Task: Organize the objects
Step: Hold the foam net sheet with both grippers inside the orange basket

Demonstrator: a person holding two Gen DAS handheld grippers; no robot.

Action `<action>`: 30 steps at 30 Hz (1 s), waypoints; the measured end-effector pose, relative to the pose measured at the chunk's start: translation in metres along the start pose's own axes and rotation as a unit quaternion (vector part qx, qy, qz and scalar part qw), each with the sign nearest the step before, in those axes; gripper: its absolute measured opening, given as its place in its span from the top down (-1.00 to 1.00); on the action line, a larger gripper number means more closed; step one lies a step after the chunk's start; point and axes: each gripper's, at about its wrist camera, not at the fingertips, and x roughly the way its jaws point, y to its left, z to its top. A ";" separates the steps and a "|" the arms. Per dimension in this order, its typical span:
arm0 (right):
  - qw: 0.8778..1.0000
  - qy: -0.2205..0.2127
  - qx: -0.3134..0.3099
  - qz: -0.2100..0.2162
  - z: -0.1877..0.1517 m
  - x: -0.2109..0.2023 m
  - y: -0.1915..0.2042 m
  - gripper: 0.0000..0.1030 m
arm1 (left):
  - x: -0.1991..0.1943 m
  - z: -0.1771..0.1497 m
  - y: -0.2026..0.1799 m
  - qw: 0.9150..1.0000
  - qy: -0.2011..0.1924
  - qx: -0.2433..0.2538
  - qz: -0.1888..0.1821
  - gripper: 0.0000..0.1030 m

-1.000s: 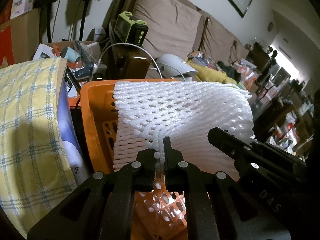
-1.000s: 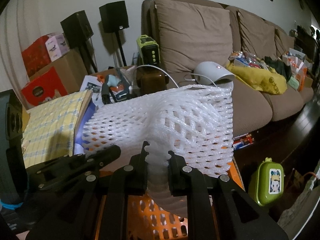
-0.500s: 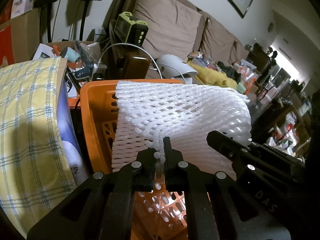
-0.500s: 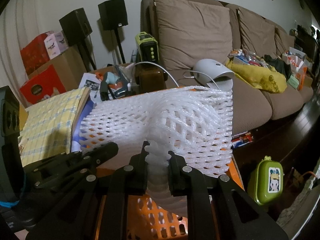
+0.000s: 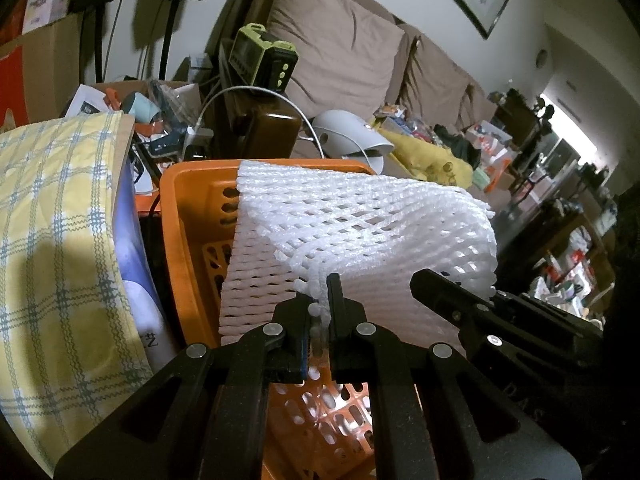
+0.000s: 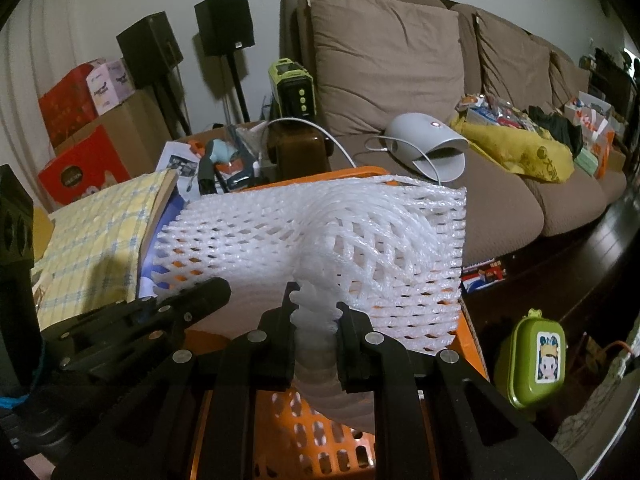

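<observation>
Still, both claws keep pinching the white foam net sheet [image 5: 360, 224]: left claw [image 5: 320, 312] at its 6 o'clock edge, right claw [image 6: 316, 320] likewise. Nothing has shifted; the sheet hangs spread over the orange basket [image 5: 188, 216].

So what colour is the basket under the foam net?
Orange basket, clearest in the left wrist view.

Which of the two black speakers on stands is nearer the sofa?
The right-hand black box speaker, standing right beside the brown fabric sofa; the other black speaker stands further left, above the cardboard boxes.
</observation>
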 end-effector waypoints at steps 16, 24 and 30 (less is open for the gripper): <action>1.000 0.016 -0.006 -0.006 -0.003 0.007 0.000 0.72 | 0.002 0.003 -0.001 1.000 0.009 0.002 0.013 0.88; 1.000 0.021 -0.006 -0.003 -0.004 0.008 0.000 0.72 | 0.007 0.002 -0.003 0.999 0.020 0.004 0.025 0.88; 1.000 0.030 -0.008 -0.003 -0.004 0.013 -0.001 0.72 | 0.010 0.002 -0.001 0.999 0.029 0.001 0.026 0.88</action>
